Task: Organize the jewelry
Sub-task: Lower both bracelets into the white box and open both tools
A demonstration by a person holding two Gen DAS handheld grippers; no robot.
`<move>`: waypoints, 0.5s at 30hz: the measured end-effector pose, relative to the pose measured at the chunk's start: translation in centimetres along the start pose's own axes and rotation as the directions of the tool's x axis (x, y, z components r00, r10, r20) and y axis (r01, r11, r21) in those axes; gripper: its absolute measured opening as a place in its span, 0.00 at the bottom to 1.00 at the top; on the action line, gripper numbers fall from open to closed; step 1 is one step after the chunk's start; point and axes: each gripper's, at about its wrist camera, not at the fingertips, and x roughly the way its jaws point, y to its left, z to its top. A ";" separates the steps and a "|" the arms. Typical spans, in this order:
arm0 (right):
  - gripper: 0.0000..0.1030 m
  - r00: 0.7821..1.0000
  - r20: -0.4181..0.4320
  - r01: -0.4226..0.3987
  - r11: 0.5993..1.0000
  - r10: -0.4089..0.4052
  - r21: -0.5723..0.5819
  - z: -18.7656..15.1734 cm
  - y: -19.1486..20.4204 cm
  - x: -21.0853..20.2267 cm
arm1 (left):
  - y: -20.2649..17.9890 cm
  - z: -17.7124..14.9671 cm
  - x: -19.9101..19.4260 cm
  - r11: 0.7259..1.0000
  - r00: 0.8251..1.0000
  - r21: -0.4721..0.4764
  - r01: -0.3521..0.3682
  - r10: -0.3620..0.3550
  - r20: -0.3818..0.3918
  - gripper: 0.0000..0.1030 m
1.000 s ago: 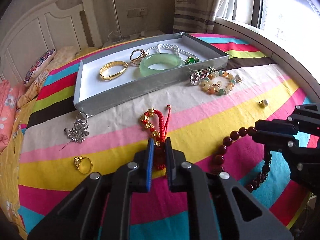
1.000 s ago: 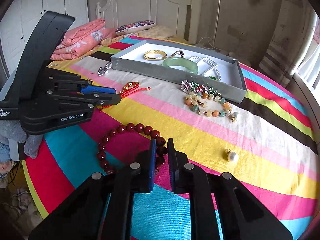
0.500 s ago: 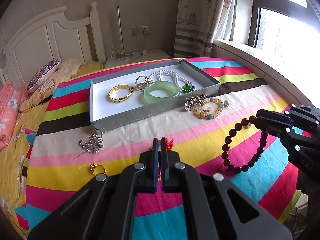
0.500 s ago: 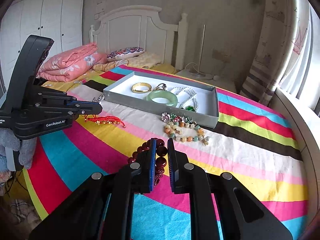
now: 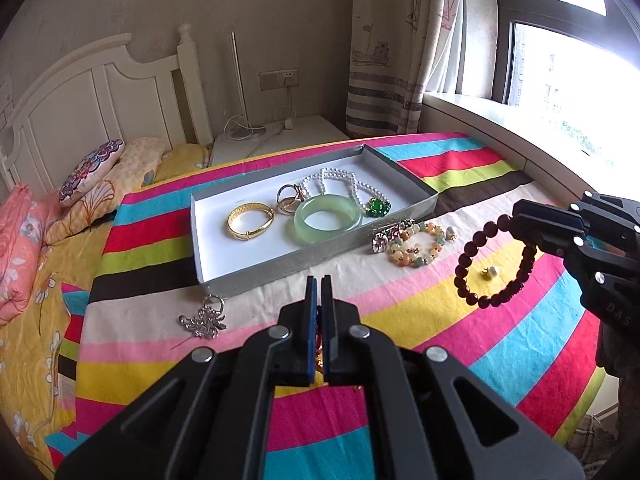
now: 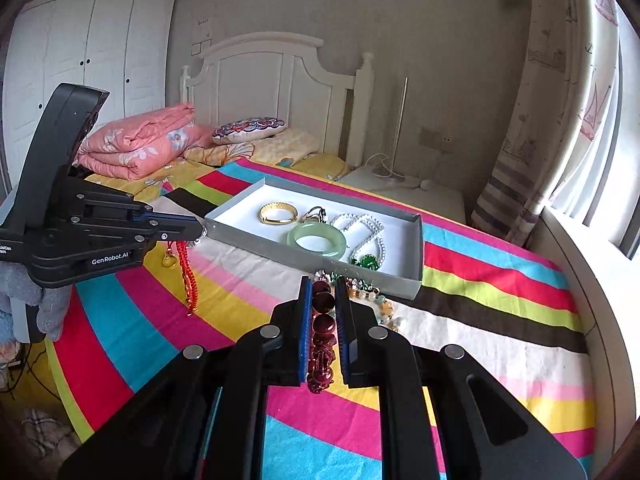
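Observation:
My left gripper is shut on a red cord bracelet, which dangles below its fingers above the striped bedspread in the right wrist view. In the left wrist view the fingers mostly hide that bracelet. My right gripper is shut on a dark red bead bracelet that hangs in a loop in the air, right of the tray. The grey tray lies ahead of both grippers. It holds a gold bangle, a jade bangle, rings and a pearl necklace.
On the bedspread beside the tray lie a pale bead bracelet, a flower brooch, a silver brooch, a pearl earring and a gold ring. Pillows and a folded quilt sit by the headboard. A window ledge runs along the right.
The left jaws closed on the red cord bracelet. Both grippers rose and tilted up, lifting the red cord bracelet and the dark bead bracelet off the bedspread.

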 end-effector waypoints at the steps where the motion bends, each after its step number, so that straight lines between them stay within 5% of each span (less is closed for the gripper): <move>1: 0.12 1.000 0.006 0.001 1.000 -0.001 -0.003 0.4 -0.1 0.1 | 0.0 0.3 0.0 1.000 1.000 0.006 -0.002 0.002 0.001 0.01; 15: 0.12 0.999 0.025 0.026 1.000 -0.027 0.017 6.1 -3.9 4.6 | 2.2 6.8 2.2 0.998 0.999 0.036 -0.042 0.042 0.011 0.01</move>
